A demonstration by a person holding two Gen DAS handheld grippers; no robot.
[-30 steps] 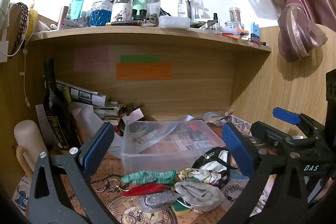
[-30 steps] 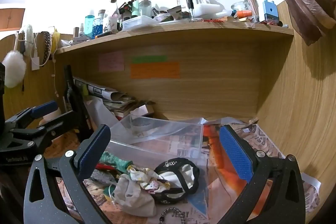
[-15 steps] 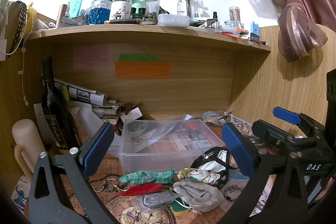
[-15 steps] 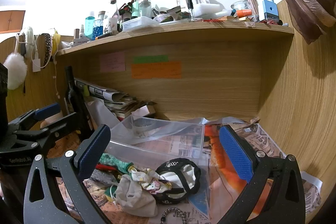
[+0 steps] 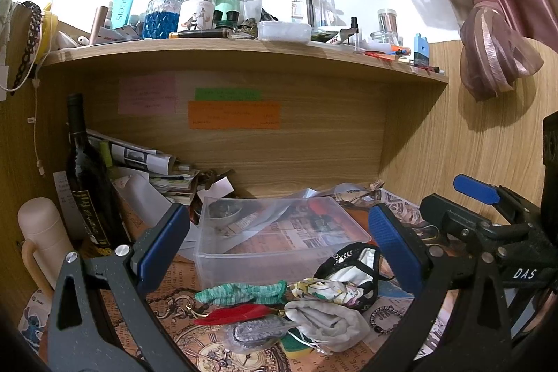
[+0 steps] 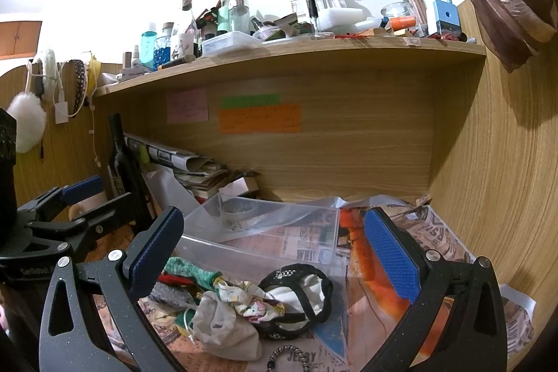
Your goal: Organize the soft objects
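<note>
We hold both tools above the near edge of the desk, the left gripper (image 5: 279, 246) and right gripper (image 6: 275, 250) each spread wide and empty, framing the heap so either can drop onto it. The soft things lie bunched just in front of the clear plastic bin (image 5: 279, 232): a green knitted piece (image 5: 240, 290), a grey cloth pouch (image 6: 223, 326), a printed cloth (image 6: 251, 297), a black-trimmed mask (image 6: 300, 291). The bin, holding little that we can make out, looks to be their destination.

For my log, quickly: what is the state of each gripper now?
Left gripper: open, holding nothing.
Right gripper: open, holding nothing.
</note>
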